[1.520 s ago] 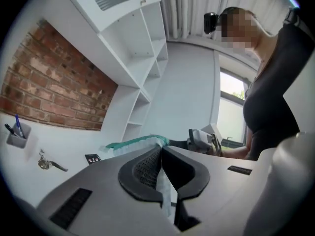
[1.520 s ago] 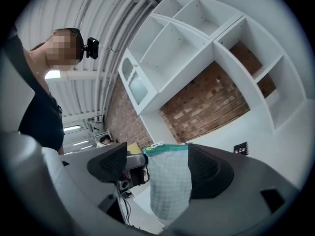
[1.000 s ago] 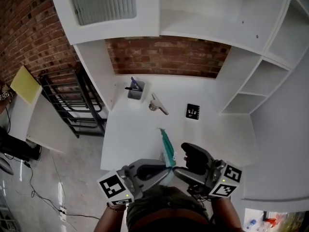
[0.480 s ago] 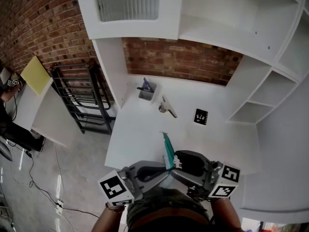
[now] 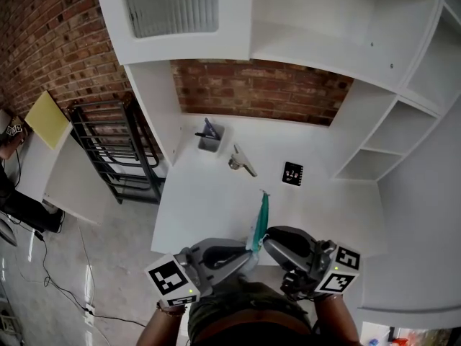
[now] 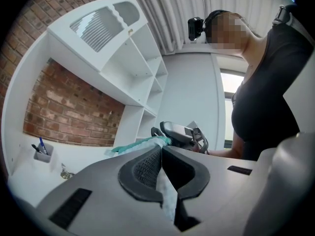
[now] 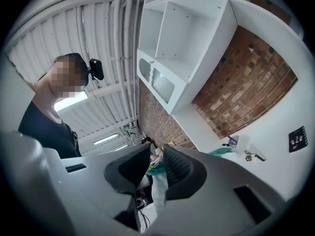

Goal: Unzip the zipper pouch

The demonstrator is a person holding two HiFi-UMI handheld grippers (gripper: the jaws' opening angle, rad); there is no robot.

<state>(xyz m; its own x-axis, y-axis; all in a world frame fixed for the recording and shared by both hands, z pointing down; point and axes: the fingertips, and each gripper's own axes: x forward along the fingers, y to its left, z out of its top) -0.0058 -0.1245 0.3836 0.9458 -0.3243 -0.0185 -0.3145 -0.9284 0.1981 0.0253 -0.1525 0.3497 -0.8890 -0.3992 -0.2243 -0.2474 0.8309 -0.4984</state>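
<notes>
White desk top (image 5: 194, 215) is spreading out under both tools, seen from above in the head view. Nearest the person, the left gripper (image 5: 249, 253) is clamping its fingers fully together on the near end of a teal fabric zipper pouch (image 5: 260, 215). In the left gripper view a pale strip of the pouch is being pinched flat between the ribbed pads (image 6: 147, 168). Just to the right of those fingers, the right gripper (image 5: 265, 238) is facing them tip to tip. Its jaws are closing with a pale edge of the pouch running between them. That edge is lying against one ribbed pad (image 7: 178, 167), while a gap is showing on the other side. From the two sets of fingertips the pouch is stretching straight away as a narrow, edge-on strip, and whether its far tip is touching the desk cannot be told. Farther beyond the right fingers, a black square card (image 5: 292, 173) with pale marks is lying flat. Beyond the left fingers, a small metal object (image 5: 240, 162) is resting, and past it a grey pen cup (image 5: 209, 137) is holding blue pens. Farthest off, a red brick wall (image 5: 266, 92) is showing inside white shelving (image 5: 317, 27), and a black metal rack (image 5: 115, 150) is standing on the floor well left of the left fingers.
</notes>
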